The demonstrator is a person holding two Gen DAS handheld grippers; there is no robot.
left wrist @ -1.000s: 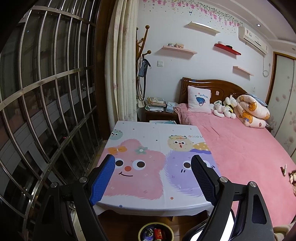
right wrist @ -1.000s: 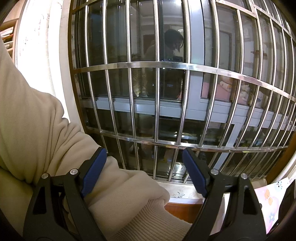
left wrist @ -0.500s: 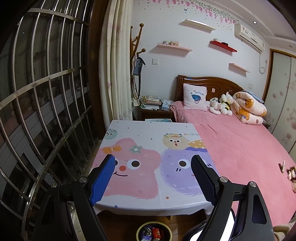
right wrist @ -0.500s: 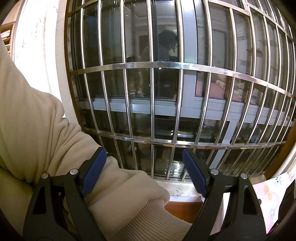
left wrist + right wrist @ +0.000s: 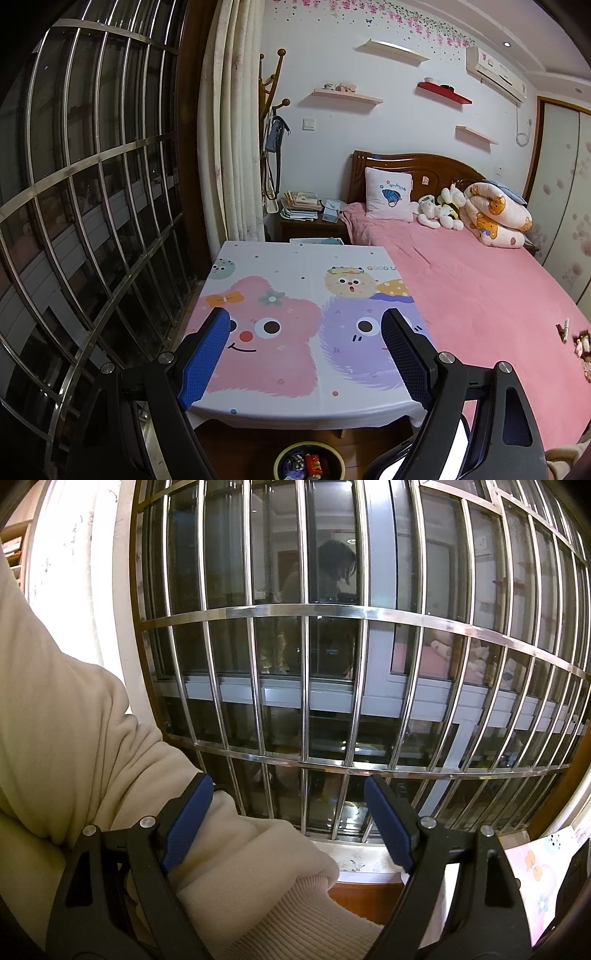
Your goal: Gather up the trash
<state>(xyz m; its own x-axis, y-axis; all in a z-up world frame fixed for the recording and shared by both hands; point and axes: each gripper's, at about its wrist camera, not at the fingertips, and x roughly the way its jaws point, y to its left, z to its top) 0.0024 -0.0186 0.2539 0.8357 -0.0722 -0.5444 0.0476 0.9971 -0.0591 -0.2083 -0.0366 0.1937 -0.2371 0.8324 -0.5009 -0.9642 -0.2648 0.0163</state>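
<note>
Left gripper wide open, empty, over table; trash bin bottom centre, below the fingers. Scraps on bed at right edge, nearer this hand. Right gripper open, empty, facing window bars.

I see the trash bin cut by the bottom edge; its contents are too small to tell. My sleeve hides the window's lower left.
</note>
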